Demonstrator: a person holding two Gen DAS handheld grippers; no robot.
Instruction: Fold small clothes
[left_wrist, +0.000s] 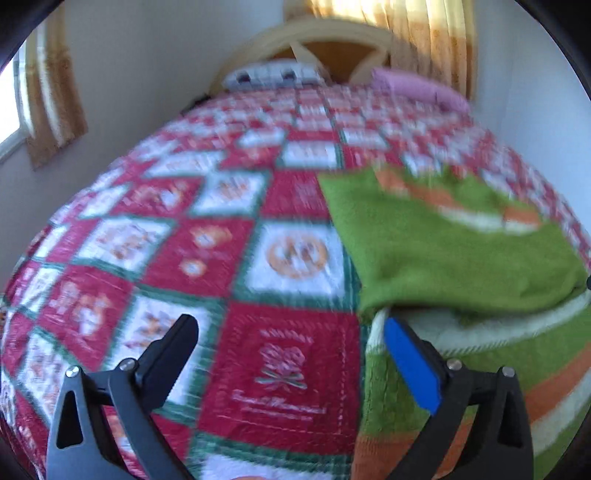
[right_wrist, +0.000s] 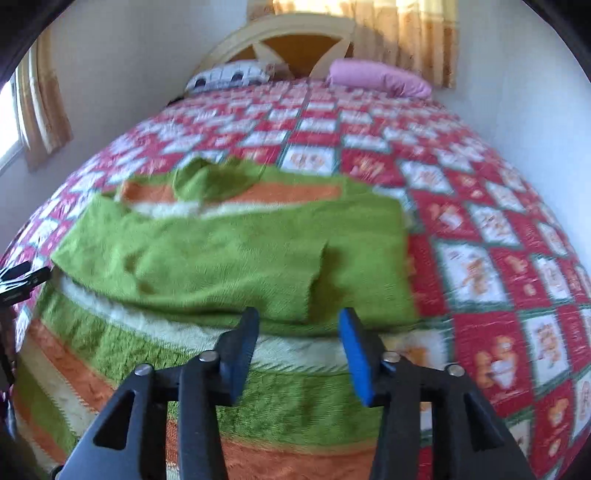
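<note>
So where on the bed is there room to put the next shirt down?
The quilt is bare beside the green sweater, from its edge out to the wall side, and up to the pillows. There is another bare strip on the sweater's other side. The near end is crowded by the sweater.

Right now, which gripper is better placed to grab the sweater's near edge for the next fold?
Probably the right gripper: its open jaws sit squarely over the green sweater. The left gripper hangs wide open, mostly over the bedspread, with only one finger at the sweater's side.
</note>
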